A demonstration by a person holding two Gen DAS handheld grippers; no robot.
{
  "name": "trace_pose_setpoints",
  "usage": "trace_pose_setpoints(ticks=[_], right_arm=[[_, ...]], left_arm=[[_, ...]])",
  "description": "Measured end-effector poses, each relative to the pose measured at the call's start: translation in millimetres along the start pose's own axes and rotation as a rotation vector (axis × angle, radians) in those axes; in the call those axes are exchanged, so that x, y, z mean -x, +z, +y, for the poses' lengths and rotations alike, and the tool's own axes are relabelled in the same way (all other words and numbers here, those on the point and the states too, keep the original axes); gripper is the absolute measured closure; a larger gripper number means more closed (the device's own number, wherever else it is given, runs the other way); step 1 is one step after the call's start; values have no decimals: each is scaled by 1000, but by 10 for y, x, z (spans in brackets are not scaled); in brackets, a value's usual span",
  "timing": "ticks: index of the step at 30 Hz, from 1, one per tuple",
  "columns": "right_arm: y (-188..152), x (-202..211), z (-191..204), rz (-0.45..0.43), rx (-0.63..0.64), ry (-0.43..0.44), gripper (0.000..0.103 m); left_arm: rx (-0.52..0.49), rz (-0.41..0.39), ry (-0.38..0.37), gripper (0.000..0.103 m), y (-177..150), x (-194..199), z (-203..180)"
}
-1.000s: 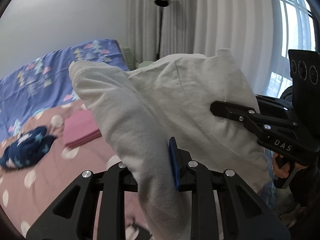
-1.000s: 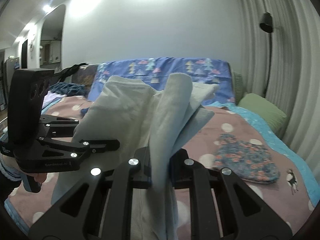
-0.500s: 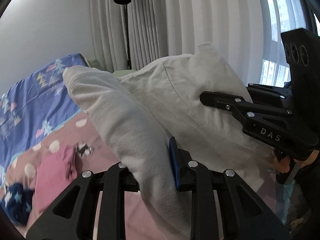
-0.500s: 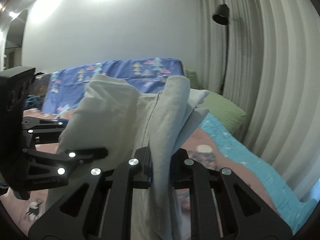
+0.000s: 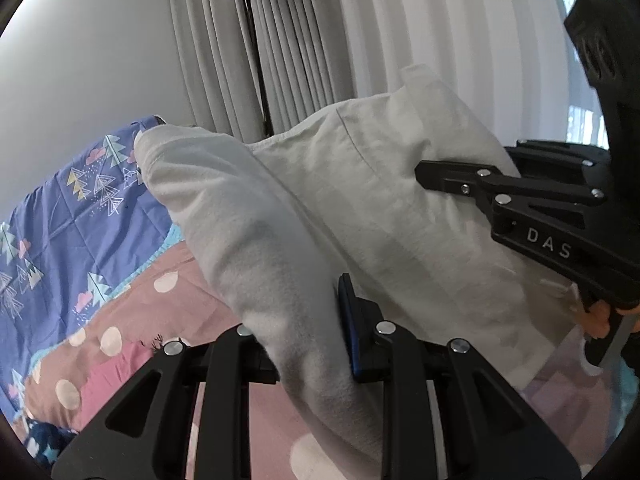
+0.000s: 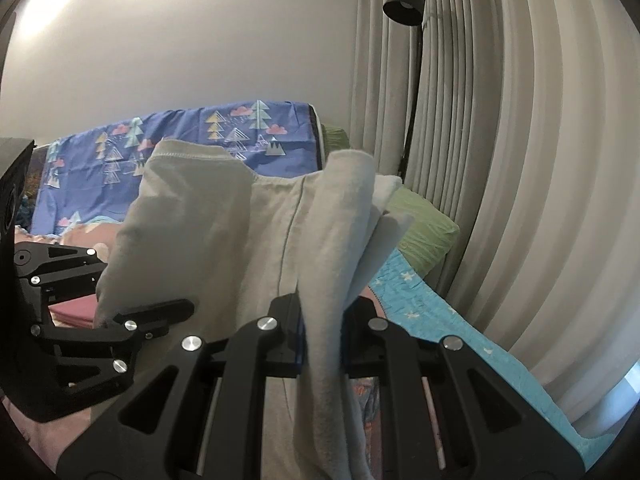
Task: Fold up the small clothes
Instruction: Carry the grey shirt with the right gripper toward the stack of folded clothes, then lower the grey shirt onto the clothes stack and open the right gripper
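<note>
A cream white garment [image 5: 360,208] hangs in the air between both grippers, above the bed. My left gripper [image 5: 312,340] is shut on one bunched edge of it. My right gripper [image 6: 320,328] is shut on the other edge of the garment [image 6: 224,240], which drapes over its jaws. In the left wrist view the right gripper [image 5: 432,172] shows at the right, pinching the cloth. In the right wrist view the left gripper [image 6: 176,308] shows at the left, its fingertips on the cloth.
The bed has a pink dotted cover [image 5: 168,300], a blue tree-print quilt [image 5: 80,208], a green pillow [image 6: 424,236] and a turquoise sheet [image 6: 440,320]. A folded pink cloth [image 6: 76,308] lies on the bed. A black floor lamp [image 6: 404,0] and curtains [image 6: 520,160] stand behind.
Both grippers have swung to the right with the garment held between them; the views now face the curtains and lamp more than the bed. The grips have not changed.
</note>
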State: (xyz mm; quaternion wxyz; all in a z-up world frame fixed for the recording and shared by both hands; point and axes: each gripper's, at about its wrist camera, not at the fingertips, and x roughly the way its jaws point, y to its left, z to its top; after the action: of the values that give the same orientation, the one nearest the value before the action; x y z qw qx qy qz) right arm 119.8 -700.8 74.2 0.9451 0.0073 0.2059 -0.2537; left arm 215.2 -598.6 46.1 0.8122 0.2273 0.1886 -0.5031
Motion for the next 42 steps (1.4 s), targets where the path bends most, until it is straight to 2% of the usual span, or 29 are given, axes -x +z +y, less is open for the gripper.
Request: trace_pose_setpoints(ticks=[5,7,9,11,12,14,15,16,18,21,23,25,29,31,32,33,35,39,42], right_arm=[[-68,-388,-69,57,-46,-9,90],[-145,-545,-112,89,-78,-4,90],[-246,-672,-130,110,-89,-16,90],[-386,-800,-117,137,-78,-35,89],[-455,-854,-101,146,-60,-60,86],[-572,-913,-91,155,-38,-126,70],[-629,-930,-97,153,-34,-165,49],[-701,-935,-116,147,-35,-199,37],[-876,-997,-169,181,-44,-218,35],[-1171,-1179,-223,316,-27,-272,34],[-1218,-1149,-295,322,-73,-268,30],[-1284,-1091,-432,341,-153,-295,22],[-1484,-1049,-710,408,-356,-199,20],[-1580,-961,-787,406,-431,-184,19],[-1621,-896,-794,401,-459,-183,19],[-1644,-836,-807,391,-482,-184,19],[-1604,-643,-764,352,-481,-198,19],[-1467,-40,-523,218,-346,-269,19],[-1485,588,-307,120,-310,-235,14]], left_arm=[[19,44,17,78,-89,-368,73],[12,72,40,74,-155,-523,99],[-2,109,76,65,-232,-678,96],[-23,133,93,64,-314,-791,46],[-33,138,96,62,-362,-824,16],[-51,162,104,57,-458,-890,-8],[-66,184,104,50,-517,-927,-31],[-88,224,99,48,-610,-979,-60],[-100,279,92,44,-754,-1057,-91],[-35,248,117,44,-875,-989,-106],[-9,244,130,44,-932,-954,-122],[5,229,146,44,-981,-900,-159],[52,220,120,43,-1033,-797,-138],[89,216,106,42,-1070,-728,-120],[107,212,111,36,-1090,-681,-107],[117,210,127,22,-1097,-626,-101],[121,200,145,8,-1115,-461,-116],[129,104,139,1,-1159,25,-198],[136,77,86,2,-1185,371,-295]])
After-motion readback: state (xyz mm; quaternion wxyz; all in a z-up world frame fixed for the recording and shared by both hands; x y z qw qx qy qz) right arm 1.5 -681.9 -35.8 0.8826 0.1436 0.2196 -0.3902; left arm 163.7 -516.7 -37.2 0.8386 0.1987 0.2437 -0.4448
